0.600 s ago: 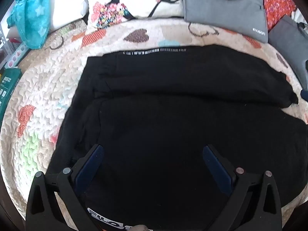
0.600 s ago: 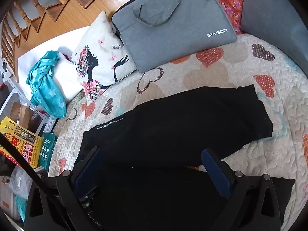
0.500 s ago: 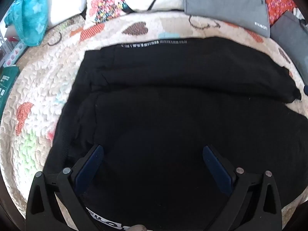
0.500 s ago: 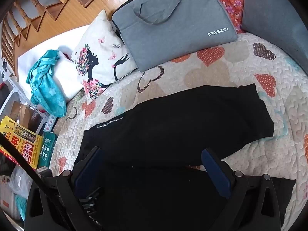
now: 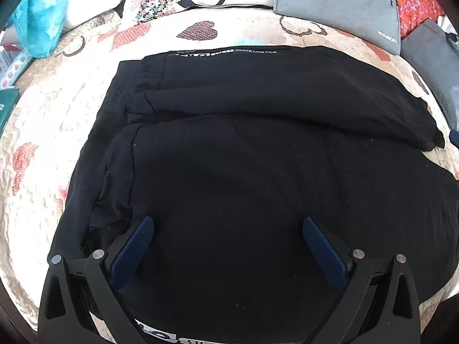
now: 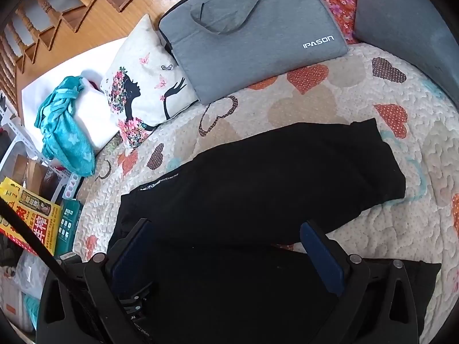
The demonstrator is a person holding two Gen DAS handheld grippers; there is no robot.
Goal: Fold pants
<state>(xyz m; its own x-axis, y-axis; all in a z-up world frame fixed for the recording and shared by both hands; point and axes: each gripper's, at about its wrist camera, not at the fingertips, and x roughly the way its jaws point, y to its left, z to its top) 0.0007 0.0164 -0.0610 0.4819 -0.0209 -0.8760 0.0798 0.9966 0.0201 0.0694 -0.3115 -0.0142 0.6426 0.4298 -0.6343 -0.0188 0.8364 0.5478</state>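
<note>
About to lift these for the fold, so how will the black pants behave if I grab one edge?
The pants will probably hang limp: they lie flat with soft creases near the waistband. They look like thick knit, so likely some weight. On the textured quilt they may drag, not slide.

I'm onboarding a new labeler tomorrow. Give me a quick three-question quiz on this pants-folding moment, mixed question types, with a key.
1. True or false: the left tongs are shut on the black pants.
2. Multiple choice: the grey laptop bag printed IPASON lies
A) on top of the pants
B) beyond the pants, beside the pillow with a woman's silhouette
C) on the wooden floor
3. Fill in: the quilt under the pants is patterned with ____.

Key: 1 false, both the left tongs and right tongs are open above the fabric; 2 B; 3 hearts.
</note>
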